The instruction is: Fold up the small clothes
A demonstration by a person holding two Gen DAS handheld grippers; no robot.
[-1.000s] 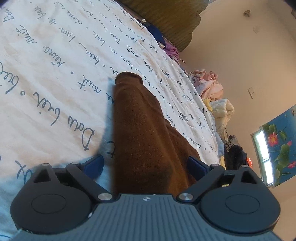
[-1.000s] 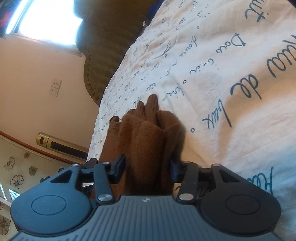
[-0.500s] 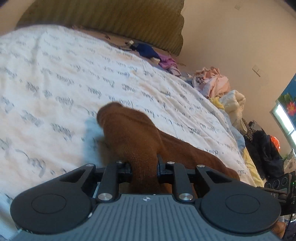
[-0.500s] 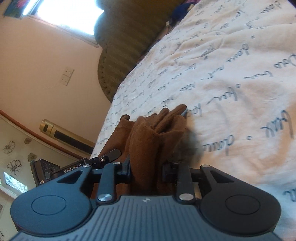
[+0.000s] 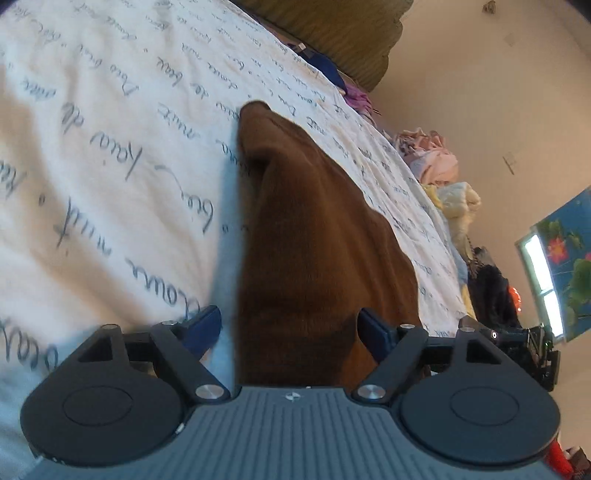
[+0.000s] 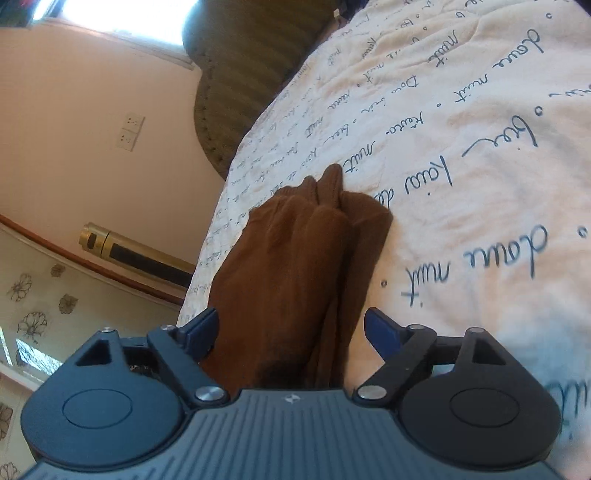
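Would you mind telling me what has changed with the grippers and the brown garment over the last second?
Both grippers clamped the brown garment half a second ago; now the left gripper and right gripper are opening, pads off it, so it is let go. The garment stays on the white bedspread.

Left wrist view: mounted on the left gripper (image 5: 290,328), looking forward and downward along its fingers, close above the bedspread (image 5: 110,155). The headboard (image 5: 332,33) lies at 12 o'clock, a window (image 5: 541,284) at 3 o'clock.

Right wrist view: mounted on the right gripper (image 6: 290,330), equally close, tilted. Its headboard (image 6: 251,62) sits at 11 o'clock.

Shared field: the brown garment (image 5: 314,236) (image 6: 306,258), the bedspread (image 6: 461,166) and the headboard.
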